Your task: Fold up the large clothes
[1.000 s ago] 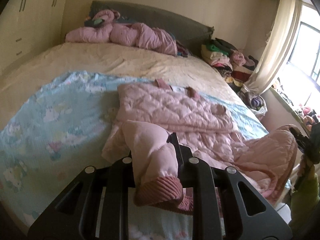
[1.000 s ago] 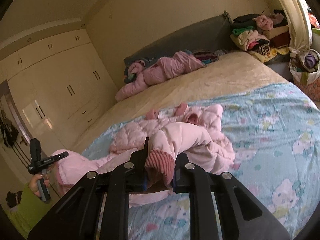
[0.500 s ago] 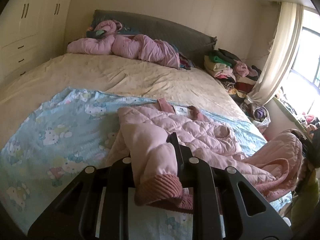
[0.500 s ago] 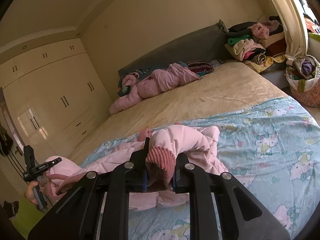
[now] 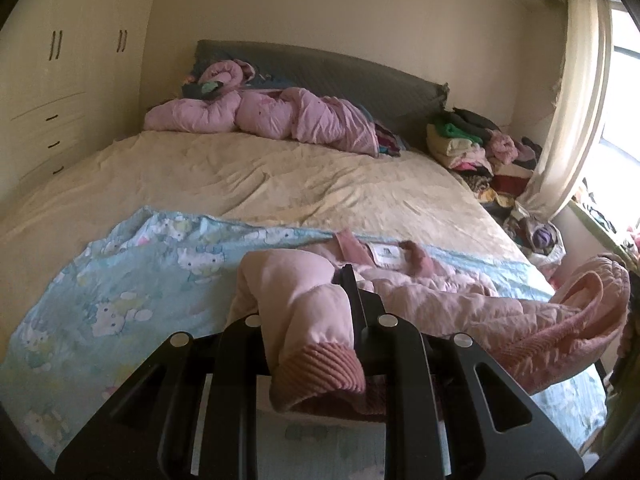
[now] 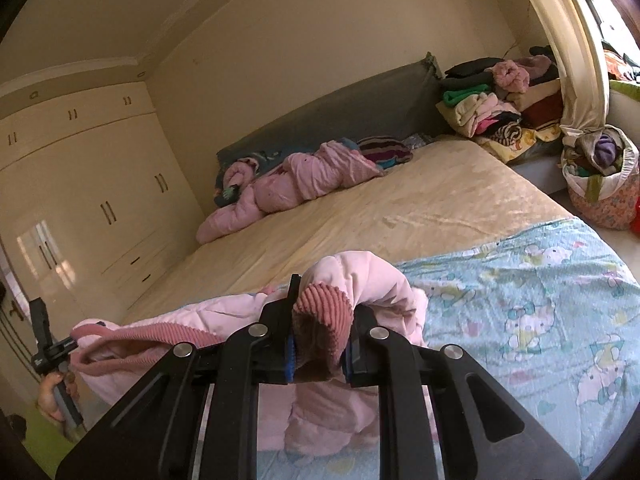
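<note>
Pink quilted fabric fills the lower half of both wrist views: a padded jacket [image 5: 448, 296] lies partly spread on a light-blue cartoon-print blanket [image 5: 132, 264] that covers the near end of the bed [image 5: 304, 184]. In the left wrist view the left gripper [image 5: 316, 320] is pinched on one sleeve, whose darker ribbed cuff [image 5: 320, 372] droops at 6 o'clock between the black fingers; the jacket's collar with its white label [image 5: 386, 255] sits just past the fingertips toward 12 o'clock, and the ribbed hem rises off the blanket toward 3 o'clock. In the right wrist view the right gripper [image 6: 320, 320] is closed on the other sleeve's cuff [image 6: 322, 312], blue pads pressing it from both sides, with the puffy sleeve arching over toward 1 o'clock. At 9 o'clock in that view the left gripper's black handle shows in the person's left hand [image 6: 50, 398], the jacket stretching from there across to the right fingers. Beyond the blanket the beige sheet runs to a grey headboard [image 5: 360, 80], where a bundled pink duvet [image 5: 272, 116] lies at 12 o'clock. A heap of folded clothes [image 5: 476, 144] sits at 2 o'clock beside a pale curtain [image 5: 572, 104], and cream wardrobe doors [image 6: 92, 184] stand at 9 o'clock in the right view.
</note>
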Tool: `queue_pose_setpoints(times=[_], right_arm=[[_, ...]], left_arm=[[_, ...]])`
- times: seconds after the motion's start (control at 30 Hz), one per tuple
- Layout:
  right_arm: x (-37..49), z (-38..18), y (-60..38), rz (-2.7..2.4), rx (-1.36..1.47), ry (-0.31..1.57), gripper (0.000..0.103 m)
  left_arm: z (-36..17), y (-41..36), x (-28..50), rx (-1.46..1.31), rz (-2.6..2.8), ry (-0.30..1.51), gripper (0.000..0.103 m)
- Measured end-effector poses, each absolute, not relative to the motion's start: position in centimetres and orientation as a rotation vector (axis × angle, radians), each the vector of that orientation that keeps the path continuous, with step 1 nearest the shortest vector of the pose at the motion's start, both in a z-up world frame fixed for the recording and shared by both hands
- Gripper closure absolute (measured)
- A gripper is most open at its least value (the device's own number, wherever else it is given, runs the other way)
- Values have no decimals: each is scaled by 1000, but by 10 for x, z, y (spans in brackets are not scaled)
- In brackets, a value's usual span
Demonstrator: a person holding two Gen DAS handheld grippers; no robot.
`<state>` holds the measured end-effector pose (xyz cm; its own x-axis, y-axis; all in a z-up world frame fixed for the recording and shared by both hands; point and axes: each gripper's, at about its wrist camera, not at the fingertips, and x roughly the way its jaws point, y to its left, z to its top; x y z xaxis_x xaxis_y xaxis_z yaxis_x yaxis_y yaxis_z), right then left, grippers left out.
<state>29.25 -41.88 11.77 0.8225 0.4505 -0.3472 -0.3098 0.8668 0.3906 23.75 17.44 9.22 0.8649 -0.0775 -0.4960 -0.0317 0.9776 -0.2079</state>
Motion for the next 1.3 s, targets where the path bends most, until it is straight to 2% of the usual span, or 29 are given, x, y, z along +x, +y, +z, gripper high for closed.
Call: queue_pose_setpoints(times=[0.7,1.3], right_arm=[[411,80,-391,230,248,457,88],[481,6,-365,87,189,595,88]], left_arm=[[57,182,328,-284,87,422,90],[-6,180,374,-233,98,531,88]])
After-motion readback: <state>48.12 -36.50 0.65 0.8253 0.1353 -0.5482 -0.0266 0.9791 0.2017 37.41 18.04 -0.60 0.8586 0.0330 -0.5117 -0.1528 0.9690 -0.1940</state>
